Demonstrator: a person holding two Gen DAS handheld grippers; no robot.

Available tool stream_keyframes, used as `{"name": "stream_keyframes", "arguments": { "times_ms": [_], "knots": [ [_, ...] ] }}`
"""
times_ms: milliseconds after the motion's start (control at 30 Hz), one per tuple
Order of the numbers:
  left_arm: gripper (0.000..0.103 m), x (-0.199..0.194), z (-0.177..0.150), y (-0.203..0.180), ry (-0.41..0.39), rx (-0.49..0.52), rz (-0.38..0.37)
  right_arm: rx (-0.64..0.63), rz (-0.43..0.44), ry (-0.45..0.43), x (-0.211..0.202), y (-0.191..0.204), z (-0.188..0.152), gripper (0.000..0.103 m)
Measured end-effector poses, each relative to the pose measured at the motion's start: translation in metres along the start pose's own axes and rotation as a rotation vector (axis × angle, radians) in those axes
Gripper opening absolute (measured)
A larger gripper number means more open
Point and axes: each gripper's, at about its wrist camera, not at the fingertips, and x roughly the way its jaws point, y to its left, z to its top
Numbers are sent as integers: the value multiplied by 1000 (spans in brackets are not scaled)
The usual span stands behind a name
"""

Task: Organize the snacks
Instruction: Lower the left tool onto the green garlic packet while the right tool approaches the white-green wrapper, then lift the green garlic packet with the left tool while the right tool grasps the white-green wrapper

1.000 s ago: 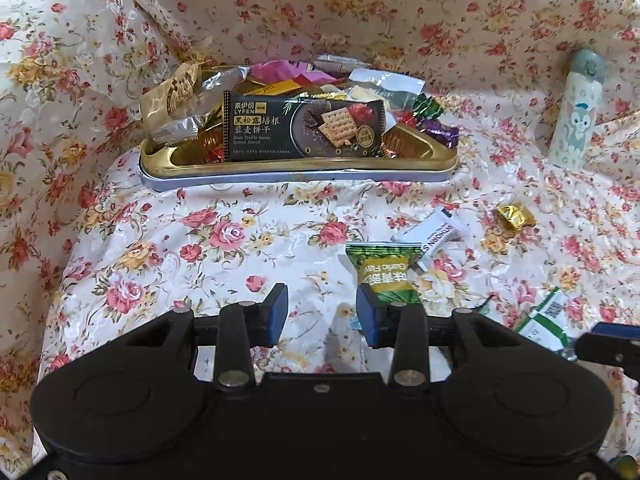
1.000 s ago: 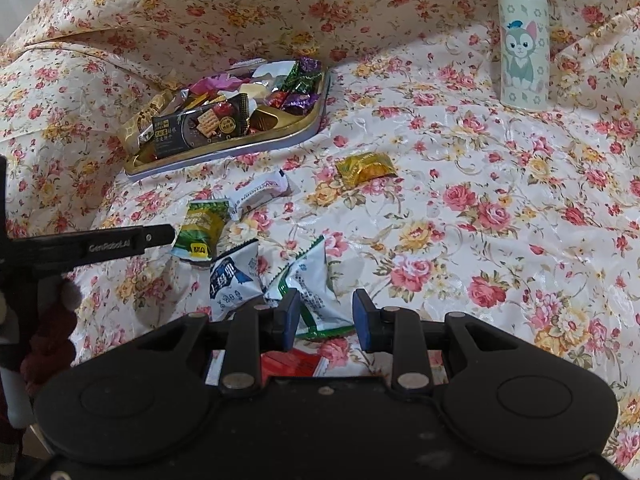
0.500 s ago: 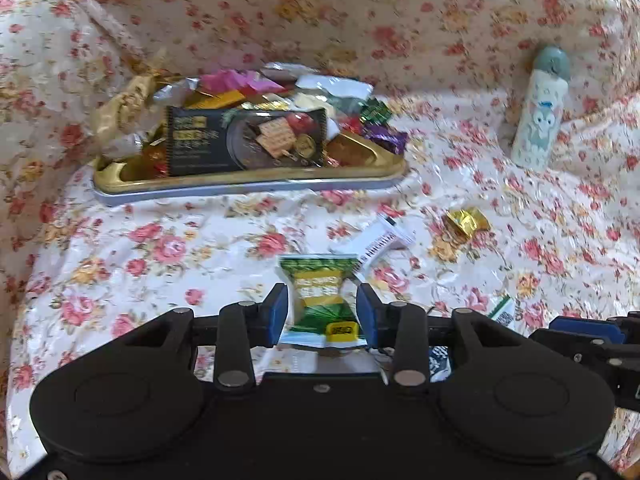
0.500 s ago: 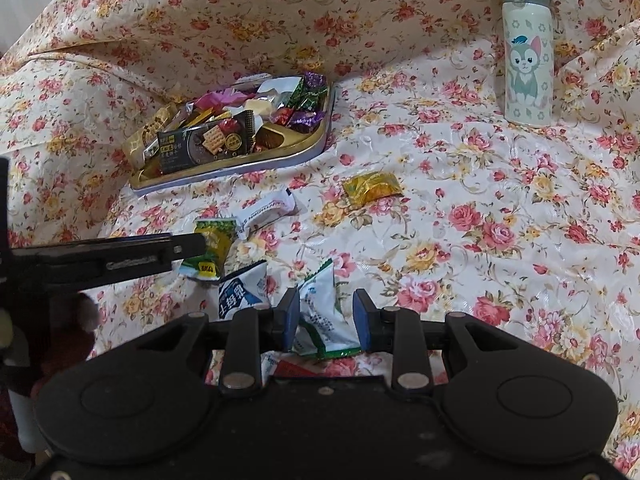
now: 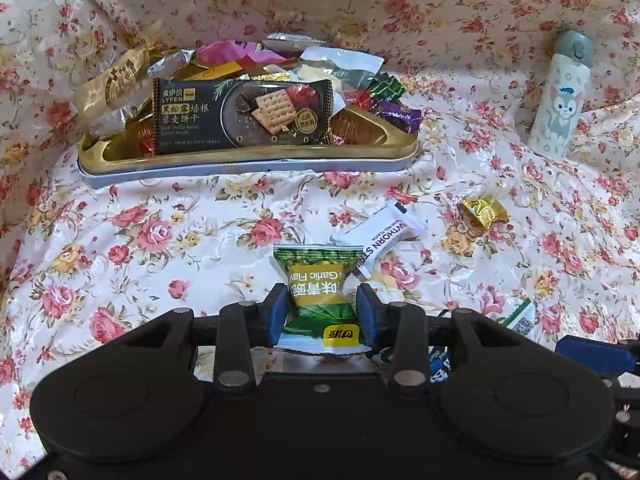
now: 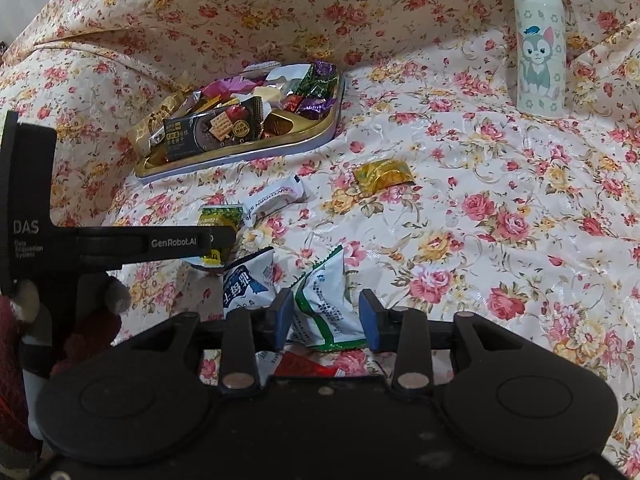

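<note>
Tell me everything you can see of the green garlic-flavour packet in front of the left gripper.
The green garlic-flavour packet is a small sealed pillow pouch of glossy film: leafy green print, yellow centre panel, yellow logo at its near end. It lies flat on the floral cloth, lengthwise between the left gripper pads, which flank it without clearly pressing. Its far right corner meets the white hawthorn strip.

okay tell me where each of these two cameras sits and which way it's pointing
Left wrist: on the left gripper, looking forward and down past a green snack packet to the gold tray; its own two fingers show.
Right wrist: on the right gripper, angled down over a white-green packet; its own fingers, the left gripper and a red sleeve show.
Shared: tray, green packet, cat bottle.
</note>
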Motion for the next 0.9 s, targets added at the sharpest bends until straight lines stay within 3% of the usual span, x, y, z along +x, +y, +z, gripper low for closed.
{"name": "stream_keyframes", "arguments": {
  "times_ms": [167,900],
  "knots": [
    [42,3,1,0,3,-11,-10,-13,10,8,6,2,0,48],
    [40,-27,-7,1,-12,-32,0,-45,-15,23,22,5,-3,51]
  ]
}}
